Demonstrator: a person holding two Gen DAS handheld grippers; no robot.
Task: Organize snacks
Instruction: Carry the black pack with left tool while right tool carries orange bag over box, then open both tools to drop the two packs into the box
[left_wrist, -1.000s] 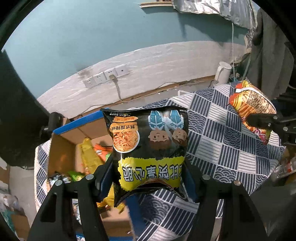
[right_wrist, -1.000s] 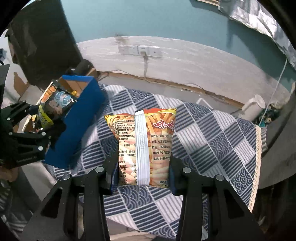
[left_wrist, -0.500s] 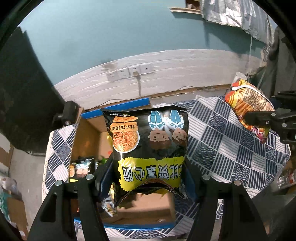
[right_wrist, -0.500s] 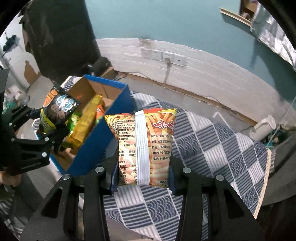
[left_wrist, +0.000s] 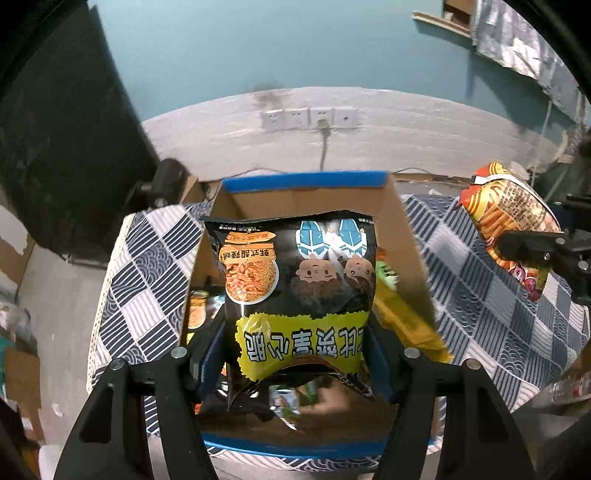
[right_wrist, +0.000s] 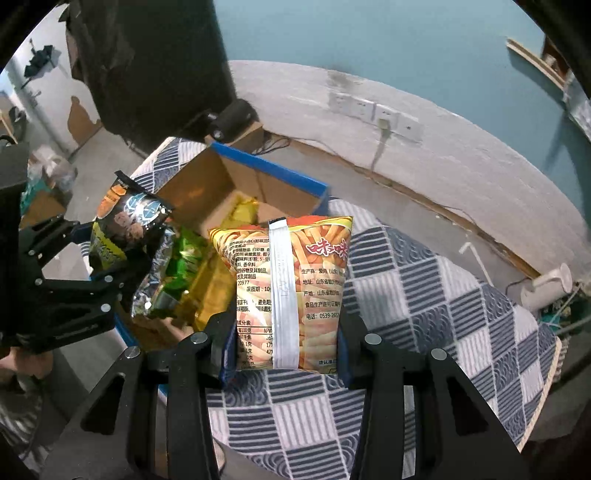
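Note:
My left gripper (left_wrist: 295, 365) is shut on a black and yellow snack bag (left_wrist: 299, 295) and holds it above the open cardboard box with blue edges (left_wrist: 306, 182). The same bag (right_wrist: 122, 229) and box (right_wrist: 269, 173) show in the right wrist view at the left. My right gripper (right_wrist: 286, 354) is shut on an orange fries snack bag (right_wrist: 291, 291) and holds it over the checked cloth, just right of the box. That bag also shows in the left wrist view (left_wrist: 509, 218). Several snack packs (right_wrist: 184, 273) lie inside the box.
A blue and white checked cloth (right_wrist: 424, 295) covers the table. A grey wall ledge with sockets (left_wrist: 310, 118) runs behind. A dark panel (left_wrist: 62, 155) stands at the left. A white object (right_wrist: 546, 288) sits past the cloth's right edge.
Both grippers have swung left toward the box. My left gripper with the black bag is now centred over the box opening; my right gripper with the orange bag has come beside the box.

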